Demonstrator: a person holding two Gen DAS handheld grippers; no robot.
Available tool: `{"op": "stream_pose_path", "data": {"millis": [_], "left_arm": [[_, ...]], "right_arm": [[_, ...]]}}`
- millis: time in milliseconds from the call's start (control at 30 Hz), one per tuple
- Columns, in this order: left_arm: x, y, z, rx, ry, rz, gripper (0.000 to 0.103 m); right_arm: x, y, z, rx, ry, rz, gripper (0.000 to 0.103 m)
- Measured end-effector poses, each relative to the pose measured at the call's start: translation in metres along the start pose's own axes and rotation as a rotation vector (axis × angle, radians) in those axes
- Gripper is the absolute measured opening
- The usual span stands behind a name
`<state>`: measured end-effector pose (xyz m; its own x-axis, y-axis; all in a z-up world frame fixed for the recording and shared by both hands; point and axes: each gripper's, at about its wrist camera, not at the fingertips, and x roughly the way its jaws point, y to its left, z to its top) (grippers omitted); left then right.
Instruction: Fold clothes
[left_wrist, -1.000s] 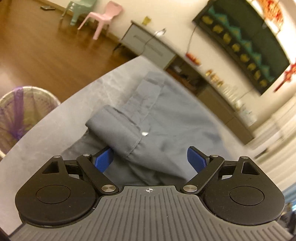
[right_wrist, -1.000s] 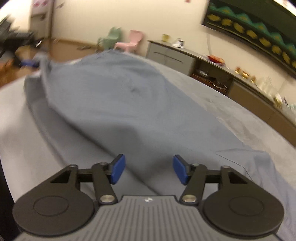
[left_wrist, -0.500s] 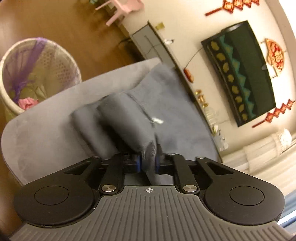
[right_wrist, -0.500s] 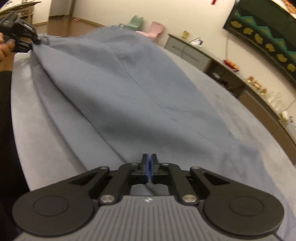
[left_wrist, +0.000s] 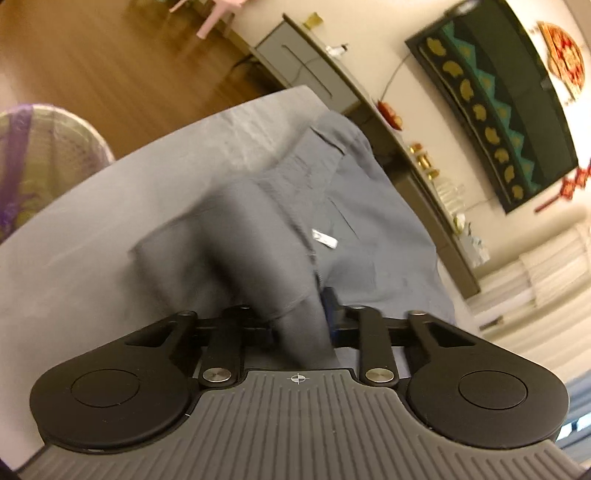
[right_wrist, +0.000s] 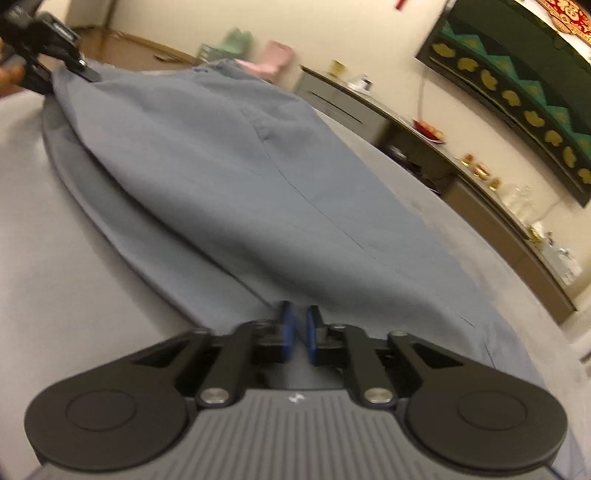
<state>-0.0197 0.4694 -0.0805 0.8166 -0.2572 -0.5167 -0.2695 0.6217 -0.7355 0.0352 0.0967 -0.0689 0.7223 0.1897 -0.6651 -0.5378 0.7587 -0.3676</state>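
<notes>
- The left gripper (left_wrist: 301, 325) is closed tightly, with grey cloth (left_wrist: 291, 317) pinched between its fingers.
- The right gripper (right_wrist: 298, 330) has its blue pads (right_wrist: 286, 330) almost together, with cloth between them.

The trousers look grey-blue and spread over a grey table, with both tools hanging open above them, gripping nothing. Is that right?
Not quite. The trousers are grey-blue on the grey table, but the tools are not open: the left tool is clamped on a fold, in the left wrist view, and the right tool pinches the hem, in the right.
</notes>
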Motion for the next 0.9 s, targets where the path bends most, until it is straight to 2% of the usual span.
{"op": "stream_pose_path", "data": {"millis": [33, 100, 133, 167, 200, 267, 300, 367, 433, 467, 500, 600, 667, 767, 900], "left_arm": [[-0.006, -0.001, 0.000, 0.008, -0.020, -0.047, 0.000], [-0.036, 0.005, -0.007, 0.036, -0.075, -0.228, 0.000], [-0.049, 0.017, -0.013, 0.021, -0.094, -0.285, 0.000], [-0.054, 0.034, -0.017, -0.024, -0.093, -0.292, 0.000], [-0.053, 0.049, -0.021, -0.071, -0.072, -0.266, 0.000], [-0.051, 0.064, -0.031, -0.103, -0.022, -0.200, 0.000], [-0.051, 0.066, -0.035, -0.107, -0.005, -0.150, 0.012], [-0.054, 0.057, -0.039, -0.083, -0.001, -0.062, 0.018], [-0.064, 0.036, -0.046, -0.005, -0.021, 0.008, 0.045], [-0.072, 0.022, -0.051, 0.058, -0.035, 0.045, 0.057], [-0.079, 0.006, -0.059, 0.140, -0.046, 0.084, 0.060], [-0.091, -0.035, -0.093, 0.420, -0.061, 0.200, 0.061], [-0.087, -0.050, -0.116, 0.581, -0.048, 0.244, 0.061], [-0.070, -0.062, -0.135, 0.716, -0.014, 0.281, 0.060], [-0.048, -0.055, -0.141, 0.768, 0.011, 0.337, 0.056]], "right_arm": [[0.001, -0.002, 0.001, -0.004, 0.008, 0.004, 0.004], [-0.006, -0.005, -0.004, -0.034, 0.021, 0.014, 0.003], [-0.011, -0.007, -0.011, -0.044, 0.019, 0.006, 0.003], [-0.012, -0.010, -0.015, -0.037, 0.014, -0.002, 0.003], [-0.012, -0.013, -0.017, -0.024, 0.008, -0.007, 0.003], [-0.012, -0.017, -0.019, -0.003, 0.001, -0.015, 0.004], [-0.009, -0.015, -0.016, -0.007, 0.005, -0.017, 0.004], [-0.005, -0.008, -0.012, -0.027, 0.019, -0.025, 0.004], [-0.008, -0.004, -0.008, -0.030, 0.026, -0.029, 0.004], [-0.014, -0.003, -0.004, -0.025, 0.017, -0.033, 0.015], [-0.021, -0.001, -0.001, -0.021, 0.007, -0.037, 0.023], [-0.053, 0.026, 0.013, -0.088, -0.105, 0.010, 0.039], [-0.066, 0.051, 0.025, -0.164, -0.178, 0.059, 0.045], [-0.056, 0.092, 0.049, -0.294, -0.231, 0.142, 0.054], [-0.020, 0.138, 0.074, -0.438, -0.226, 0.212, 0.055]]}}
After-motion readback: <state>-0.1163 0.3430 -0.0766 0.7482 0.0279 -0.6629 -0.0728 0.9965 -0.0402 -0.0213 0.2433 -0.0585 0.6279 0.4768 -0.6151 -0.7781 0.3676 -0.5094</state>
